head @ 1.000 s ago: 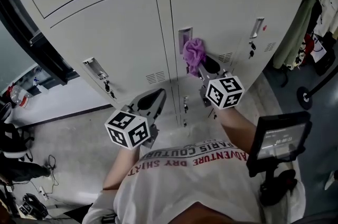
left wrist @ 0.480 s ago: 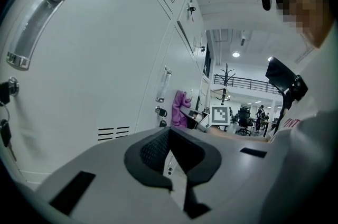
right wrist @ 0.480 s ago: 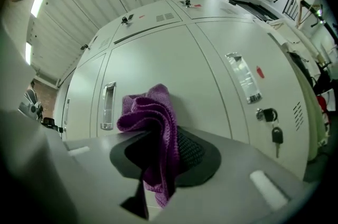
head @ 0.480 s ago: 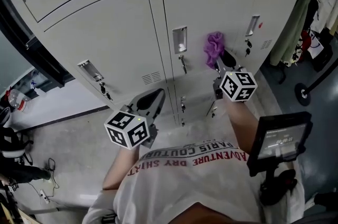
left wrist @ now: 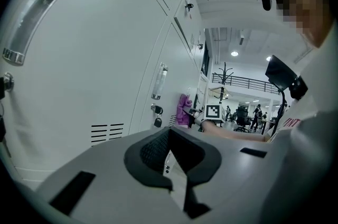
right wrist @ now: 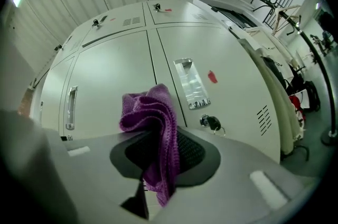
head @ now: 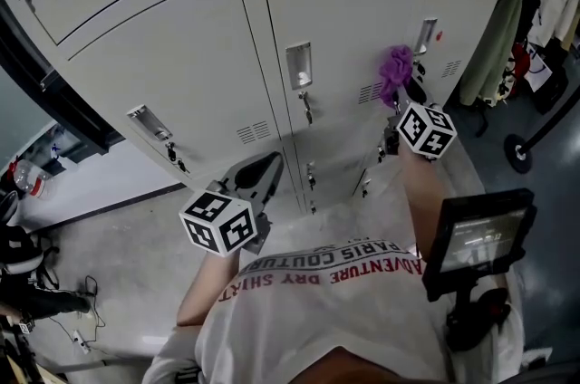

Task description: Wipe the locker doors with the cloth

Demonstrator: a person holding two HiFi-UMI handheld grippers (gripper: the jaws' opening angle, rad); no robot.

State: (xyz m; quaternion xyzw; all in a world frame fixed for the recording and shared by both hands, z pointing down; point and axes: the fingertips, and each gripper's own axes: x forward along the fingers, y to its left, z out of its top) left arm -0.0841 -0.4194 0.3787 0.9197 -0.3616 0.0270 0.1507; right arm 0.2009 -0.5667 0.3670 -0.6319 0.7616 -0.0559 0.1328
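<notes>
One purple cloth (right wrist: 153,128) is pinched between the closed jaws of the right gripper (right wrist: 158,159). Its bunched end is held up to the right edge of a lower locker door (head: 349,20), just beside the neighbouring door's recessed handle (head: 425,36), apparently mid-wipe. The left gripper (left wrist: 177,165), jaws together on nothing, hangs low and well apart, seemingly idle.

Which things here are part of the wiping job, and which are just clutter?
Job: purple cloth; right gripper clamping it; locker doors.
Not in use: left gripper, idle; hanging clothes; screen on stand.
</notes>
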